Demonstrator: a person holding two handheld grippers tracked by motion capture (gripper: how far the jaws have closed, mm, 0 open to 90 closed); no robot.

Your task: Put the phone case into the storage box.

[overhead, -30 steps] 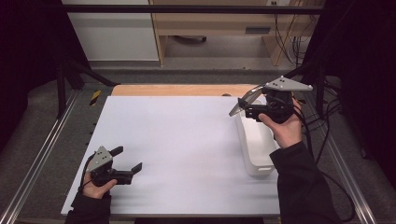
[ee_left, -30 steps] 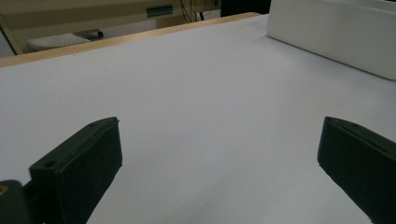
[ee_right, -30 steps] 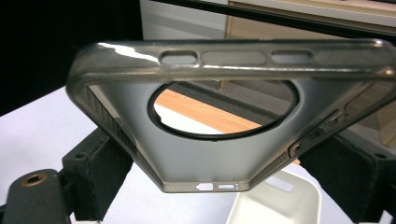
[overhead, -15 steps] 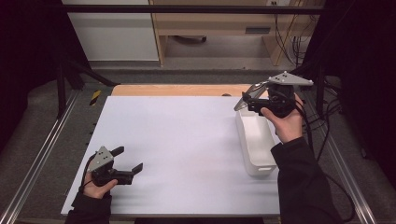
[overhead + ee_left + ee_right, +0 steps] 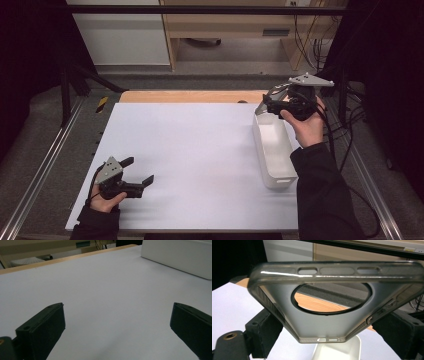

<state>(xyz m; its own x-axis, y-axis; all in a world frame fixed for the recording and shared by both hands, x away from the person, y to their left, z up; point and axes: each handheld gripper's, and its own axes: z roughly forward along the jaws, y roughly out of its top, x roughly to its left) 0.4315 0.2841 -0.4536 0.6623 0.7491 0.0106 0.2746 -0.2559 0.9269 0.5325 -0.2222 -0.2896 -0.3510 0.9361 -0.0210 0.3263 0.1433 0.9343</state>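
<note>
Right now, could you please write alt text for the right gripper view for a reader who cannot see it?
A translucent grey phone case with a large round hole is clamped between the right gripper's two black jaws, its inner side facing the camera. Below it sits a white bin on the white table.

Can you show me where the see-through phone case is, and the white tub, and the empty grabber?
phone case [image 5: 332, 322]: right gripper view, on its flat back below the round hole.
white tub [image 5: 276, 150]: high view, on its inner floor.
left gripper [image 5: 136, 171]: high view, between its open jaws.
</note>
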